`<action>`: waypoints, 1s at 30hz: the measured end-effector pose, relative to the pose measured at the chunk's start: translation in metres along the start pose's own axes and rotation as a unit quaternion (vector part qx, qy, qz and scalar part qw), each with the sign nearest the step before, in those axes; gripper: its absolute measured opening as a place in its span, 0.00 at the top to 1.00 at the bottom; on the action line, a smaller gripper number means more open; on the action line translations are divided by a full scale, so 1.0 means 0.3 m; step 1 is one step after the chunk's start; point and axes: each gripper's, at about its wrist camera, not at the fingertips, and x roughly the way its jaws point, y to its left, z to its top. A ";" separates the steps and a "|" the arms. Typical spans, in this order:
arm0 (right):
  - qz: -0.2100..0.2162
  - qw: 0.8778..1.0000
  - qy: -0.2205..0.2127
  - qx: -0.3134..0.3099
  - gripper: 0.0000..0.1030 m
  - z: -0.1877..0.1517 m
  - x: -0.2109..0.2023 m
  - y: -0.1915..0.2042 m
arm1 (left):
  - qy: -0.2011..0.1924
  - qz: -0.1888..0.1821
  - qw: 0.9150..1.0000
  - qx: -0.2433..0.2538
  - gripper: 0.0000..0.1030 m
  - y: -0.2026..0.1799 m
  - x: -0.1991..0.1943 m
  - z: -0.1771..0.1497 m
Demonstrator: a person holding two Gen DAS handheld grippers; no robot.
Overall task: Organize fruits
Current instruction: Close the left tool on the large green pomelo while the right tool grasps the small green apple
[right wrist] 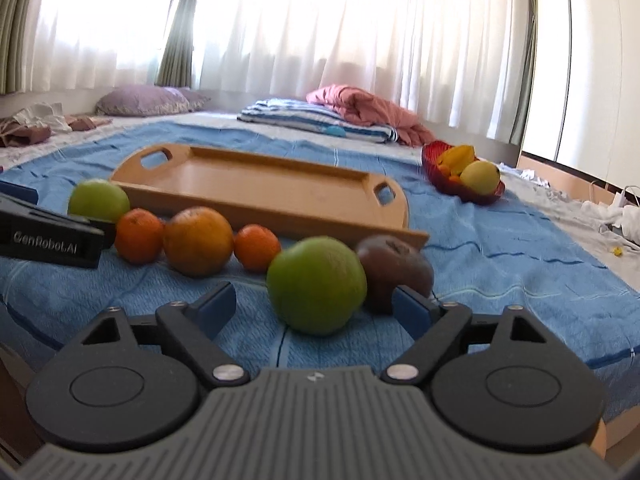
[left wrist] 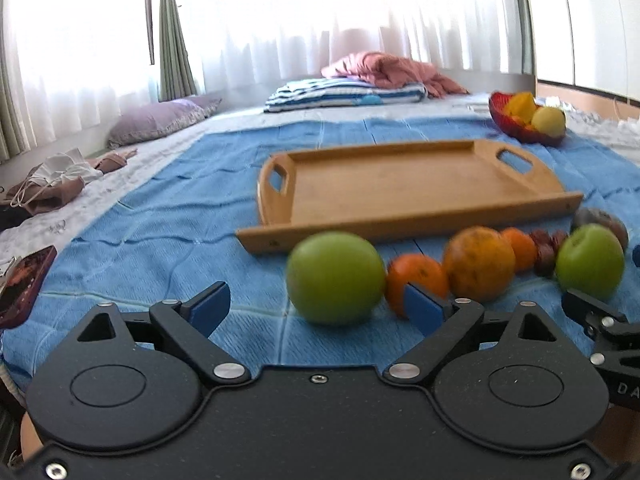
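Note:
An empty wooden tray [left wrist: 400,188] [right wrist: 256,184] lies on the blue blanket. In front of it runs a row of fruit: a green apple [left wrist: 335,278] [right wrist: 98,200], a small orange [left wrist: 416,278] [right wrist: 139,235], a large orange [left wrist: 479,262] [right wrist: 198,240], another small orange [left wrist: 520,249] [right wrist: 257,247], a second green apple [left wrist: 590,262] [right wrist: 316,285] and a brown fruit [left wrist: 600,220] [right wrist: 394,268]. My left gripper [left wrist: 316,306] is open just short of the first green apple. My right gripper [right wrist: 314,306] is open just short of the second green apple.
A red bowl [left wrist: 520,128] [right wrist: 460,188] with yellow fruit sits at the far right. Dark red small fruits [left wrist: 546,248] lie between the oranges and the second apple. Folded bedding [left wrist: 352,94], a purple pillow [left wrist: 156,120] and a phone [left wrist: 24,284] lie around the blanket.

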 end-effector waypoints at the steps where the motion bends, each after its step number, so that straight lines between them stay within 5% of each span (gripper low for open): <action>1: -0.001 1.000 -0.001 0.003 0.13 0.004 0.000 0.000 | -0.001 -0.002 1.000 -0.003 0.14 0.007 0.004 0.007; 14: -0.006 1.000 0.015 0.019 0.29 0.035 0.023 -0.020 | 0.011 -0.021 0.999 -0.036 0.27 0.043 0.048 0.029; 30: 0.002 0.999 0.027 0.036 0.29 0.037 0.045 -0.024 | 0.020 -0.047 0.995 -0.082 0.30 0.062 0.079 0.026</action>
